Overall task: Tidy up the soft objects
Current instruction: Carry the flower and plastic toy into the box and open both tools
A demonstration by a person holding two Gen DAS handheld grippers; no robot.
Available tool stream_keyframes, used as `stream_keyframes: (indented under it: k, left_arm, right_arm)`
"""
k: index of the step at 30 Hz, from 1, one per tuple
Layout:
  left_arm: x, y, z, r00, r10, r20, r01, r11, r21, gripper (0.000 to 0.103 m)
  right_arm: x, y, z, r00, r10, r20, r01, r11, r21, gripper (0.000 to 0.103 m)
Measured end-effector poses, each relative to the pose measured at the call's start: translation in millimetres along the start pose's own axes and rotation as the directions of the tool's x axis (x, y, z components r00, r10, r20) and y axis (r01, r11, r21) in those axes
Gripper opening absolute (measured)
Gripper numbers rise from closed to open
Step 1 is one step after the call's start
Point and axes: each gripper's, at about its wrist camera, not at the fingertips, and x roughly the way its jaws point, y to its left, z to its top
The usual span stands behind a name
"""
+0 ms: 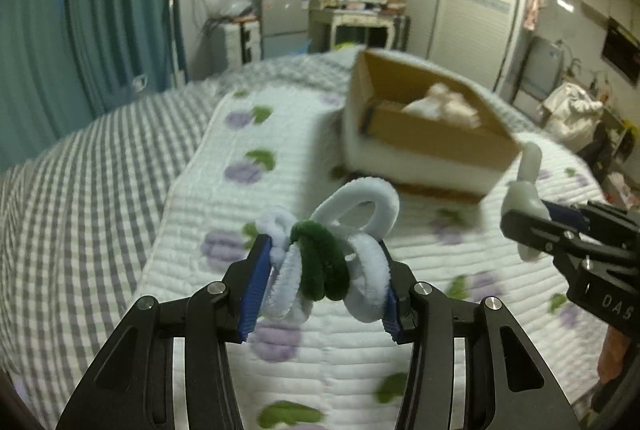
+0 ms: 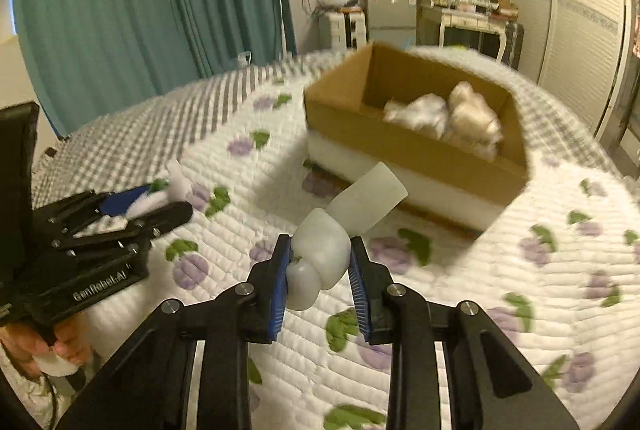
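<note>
Left tongs (image 1: 324, 262) clamp pipe-cleaner bundle (image 1: 328, 258); right tongs (image 2: 320, 266) grip knotted white strip (image 2: 340, 230); only right view shows both lumps inside box (image 2: 420, 154).

Dim, warm indoor light with a greenish cast. The cardboard box (image 1: 430, 118) and the quilt (image 1: 224, 190) around it smear with motion blur. Fisheye bending and black vignetting mark every corner.

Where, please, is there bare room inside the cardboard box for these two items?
The cardboard box is free along its left end, beside the white stuffing. Its right end is crowded by the beige plush. The quilt in front is bare too.
</note>
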Motion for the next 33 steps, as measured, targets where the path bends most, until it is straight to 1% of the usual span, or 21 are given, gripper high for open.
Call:
stream_keyframes:
  k: [2,5,7,8,10,12,16,18,20,23,26,28,30,33]
  left_arm:
    - [-14,-14,10,1.0,-0.005,0.026,0.005,1.0,0.027,0.047]
    - [-34,-35,37,0.997,-0.028,0.072,0.025,0.998,0.055,0.047]
    - [-39,-44,53,0.995,-0.038,0.095,0.031,0.997,0.071,0.047]
    - [-40,-49,63,0.994,-0.032,0.109,0.022,0.996,0.084,0.047]
    - [-39,-59,82,0.991,-0.026,0.131,0.012,0.994,0.104,0.047]
    - [-32,-66,102,0.989,-0.033,0.145,0.018,0.994,0.108,0.047]
    - [-7,-77,134,0.986,-0.024,0.166,0.004,0.993,0.116,0.047]
    - [13,-81,149,0.986,-0.03,0.163,0.01,0.993,0.12,0.047]
    - [31,-86,158,0.985,-0.016,0.169,-0.006,0.992,0.129,0.047]
    - [69,-89,167,0.989,-0.012,0.15,-0.01,0.99,0.144,0.047]
    - [98,-90,168,0.992,0.015,0.126,-0.034,0.988,0.153,0.047]
    - [118,-89,168,0.994,0.018,0.11,-0.035,0.988,0.148,0.047]
    - [137,-90,168,0.996,0.019,0.09,-0.031,0.99,0.139,0.047]
    - [158,-93,167,0.998,0.022,0.067,-0.032,0.989,0.144,0.047]
  right_arm:
    - [-26,-6,9,1.0,-0.007,0.03,0.007,1.0,-0.001,0.028]
    - [-59,-12,24,0.996,-0.031,0.08,0.033,0.999,-0.022,0.028]
    - [-76,-18,37,0.992,-0.045,0.114,0.049,0.998,-0.036,0.028]
    - [-84,-23,42,0.99,-0.048,0.131,0.053,0.998,-0.037,0.028]
    - [-95,-32,58,0.985,-0.055,0.166,0.062,0.997,-0.039,0.028]
    - [-102,-40,73,0.979,-0.063,0.192,0.072,0.997,-0.041,0.028]
    - [-101,-57,104,0.969,-0.085,0.234,0.101,0.993,-0.055,0.028]
    - [-91,-67,119,0.967,-0.085,0.242,0.099,0.994,-0.044,0.028]
    - [-73,-80,134,0.967,-0.089,0.239,0.1,0.994,-0.037,0.028]
    - [-45,-93,148,0.971,-0.094,0.222,0.102,0.994,-0.025,0.029]
    - [-14,-106,157,0.975,-0.093,0.202,0.1,0.995,-0.024,0.028]
    - [9,-118,161,0.979,-0.092,0.179,0.096,0.995,-0.011,0.028]
    - [29,-133,163,0.984,-0.074,0.159,0.073,0.997,0.015,0.028]
    - [61,-150,161,0.991,-0.06,0.115,0.055,0.998,0.044,0.029]
